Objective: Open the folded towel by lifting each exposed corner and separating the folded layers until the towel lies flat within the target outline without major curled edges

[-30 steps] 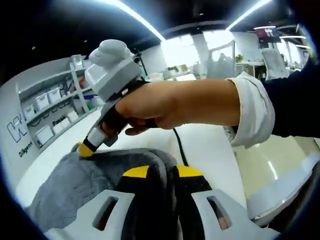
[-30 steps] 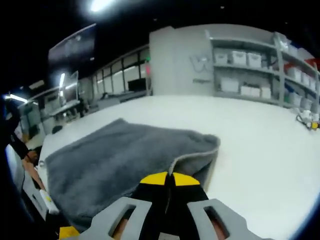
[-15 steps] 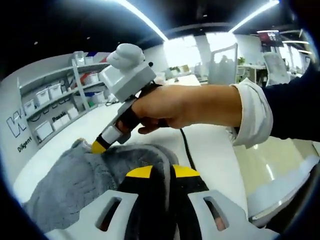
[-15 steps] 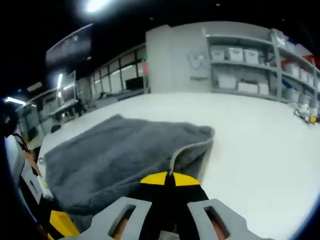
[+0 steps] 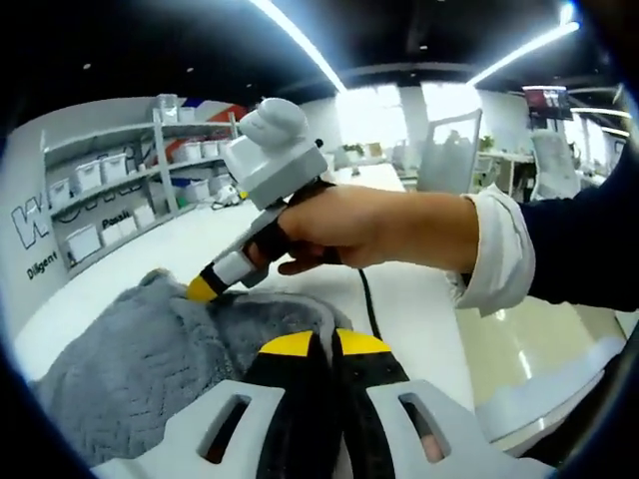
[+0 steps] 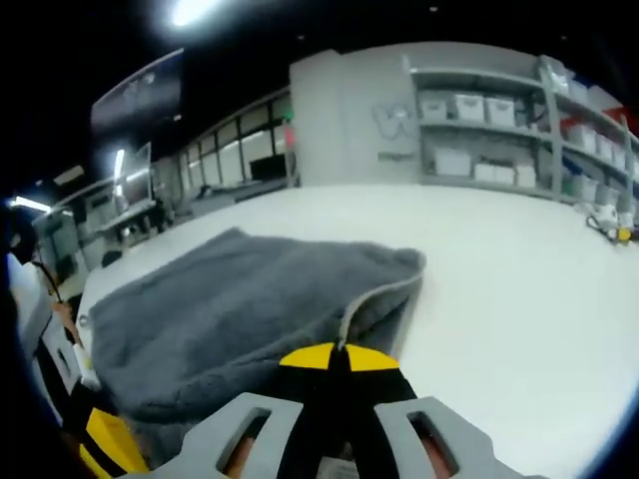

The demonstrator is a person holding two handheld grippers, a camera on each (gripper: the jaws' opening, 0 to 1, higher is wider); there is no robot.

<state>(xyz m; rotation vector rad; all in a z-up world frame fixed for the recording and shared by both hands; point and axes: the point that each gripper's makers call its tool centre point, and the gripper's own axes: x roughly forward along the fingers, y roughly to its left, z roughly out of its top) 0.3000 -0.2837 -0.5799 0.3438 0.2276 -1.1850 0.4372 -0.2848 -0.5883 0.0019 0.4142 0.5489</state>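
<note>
In the left gripper view, the grey towel [image 5: 150, 369] fills the lower left of the frame, rumpled and lifted off the white table [image 5: 419, 299]. Shelves with white bins [image 5: 95, 215] stand along the wall at the upper left. At bottom centre the left gripper [image 5: 315, 349] has its yellow-tipped jaws pressed together with towel cloth running up to and under them; it looks to be pinching an edge, though the contact itself is hidden. Just above, left of centre, the right gripper [image 5: 203, 289] touches the towel's upper fold with its yellow tip, held by a hand [image 5: 339, 225] that reaches in from the right; a black cable [image 5: 364, 299] trails over the table below it.

In the right gripper view, the towel [image 6: 230, 309] spreads from the left edge to the centre, its piped corner [image 6: 384, 289] raised in a fold directly ahead of the tool. The right gripper [image 6: 339, 357] at bottom centre has its jaws together on that fold. Bare table [image 6: 519, 309] lies to the right.

Both tools sit close together on the same raised end, so spreading them apart would likely open the layer; nothing stands in the way.
</note>
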